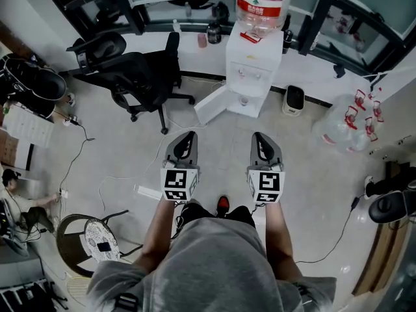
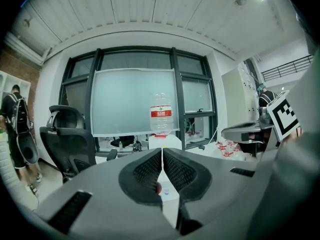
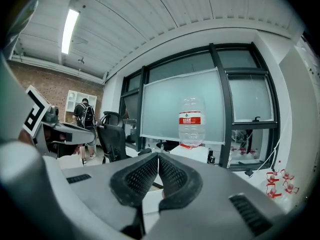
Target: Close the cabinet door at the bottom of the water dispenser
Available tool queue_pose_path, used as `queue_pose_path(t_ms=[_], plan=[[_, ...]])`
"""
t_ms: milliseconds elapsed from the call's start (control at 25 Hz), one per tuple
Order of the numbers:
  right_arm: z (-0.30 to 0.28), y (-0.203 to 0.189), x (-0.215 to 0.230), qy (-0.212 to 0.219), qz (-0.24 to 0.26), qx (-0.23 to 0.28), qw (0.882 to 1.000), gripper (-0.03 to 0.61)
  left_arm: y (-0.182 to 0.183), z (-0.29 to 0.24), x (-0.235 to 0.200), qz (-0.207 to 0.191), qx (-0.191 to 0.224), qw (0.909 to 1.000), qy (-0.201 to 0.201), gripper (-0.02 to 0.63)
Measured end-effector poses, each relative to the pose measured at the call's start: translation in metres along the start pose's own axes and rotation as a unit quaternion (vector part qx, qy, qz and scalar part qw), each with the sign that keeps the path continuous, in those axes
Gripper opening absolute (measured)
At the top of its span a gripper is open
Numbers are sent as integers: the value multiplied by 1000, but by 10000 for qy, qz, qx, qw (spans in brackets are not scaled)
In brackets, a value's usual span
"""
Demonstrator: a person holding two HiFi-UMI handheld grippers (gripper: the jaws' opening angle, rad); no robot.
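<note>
White floor-standing water dispenser [image 1: 255, 67] topped by a clear bottle with a red label: stands at the far edge of the pale floor [image 1: 214, 161], against the window ledge. Its white bottom cabinet door [image 1: 209, 106] hangs open, swung out leftward. Left gripper [image 1: 186, 137] and right gripper [image 1: 260, 137] (grey, black-padded): side by side, well short of the door, jaws pressed together on nothing. Black swivel office chair [image 1: 140, 77]: left of the dispenser.

I can read no words or numbers: the red label [image 1: 260, 5] on the water bottle [image 1: 263, 23] bears white print too small to make out, and the cubes on my left gripper [image 1: 188, 135] and right gripper [image 1: 259, 136] show only black-and-white square patterns.
</note>
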State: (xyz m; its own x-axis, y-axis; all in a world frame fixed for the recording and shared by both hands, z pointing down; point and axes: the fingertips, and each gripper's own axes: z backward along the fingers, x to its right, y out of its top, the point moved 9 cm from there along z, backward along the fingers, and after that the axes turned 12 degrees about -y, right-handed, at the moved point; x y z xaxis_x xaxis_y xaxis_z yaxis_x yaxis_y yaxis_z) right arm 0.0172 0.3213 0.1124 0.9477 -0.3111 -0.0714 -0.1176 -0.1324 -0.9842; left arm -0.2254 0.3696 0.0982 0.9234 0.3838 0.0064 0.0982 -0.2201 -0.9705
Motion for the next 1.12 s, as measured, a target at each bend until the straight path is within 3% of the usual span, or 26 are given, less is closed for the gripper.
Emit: queue_pose_path(t_ms=[400, 680, 1120], plan=[[-51, 4, -2, 75, -26, -80, 9999, 21, 7, -37, -31, 34, -83, 10000, 8, 29], [-111, -4, -14, -82, -57, -207, 9997, 21, -1, -85, -83, 92, -207, 9996, -171, 29], [-241, -50, -31, -367, -320, -761, 9959, 21, -52, -202, -176, 343, -726, 9952, -559, 29]])
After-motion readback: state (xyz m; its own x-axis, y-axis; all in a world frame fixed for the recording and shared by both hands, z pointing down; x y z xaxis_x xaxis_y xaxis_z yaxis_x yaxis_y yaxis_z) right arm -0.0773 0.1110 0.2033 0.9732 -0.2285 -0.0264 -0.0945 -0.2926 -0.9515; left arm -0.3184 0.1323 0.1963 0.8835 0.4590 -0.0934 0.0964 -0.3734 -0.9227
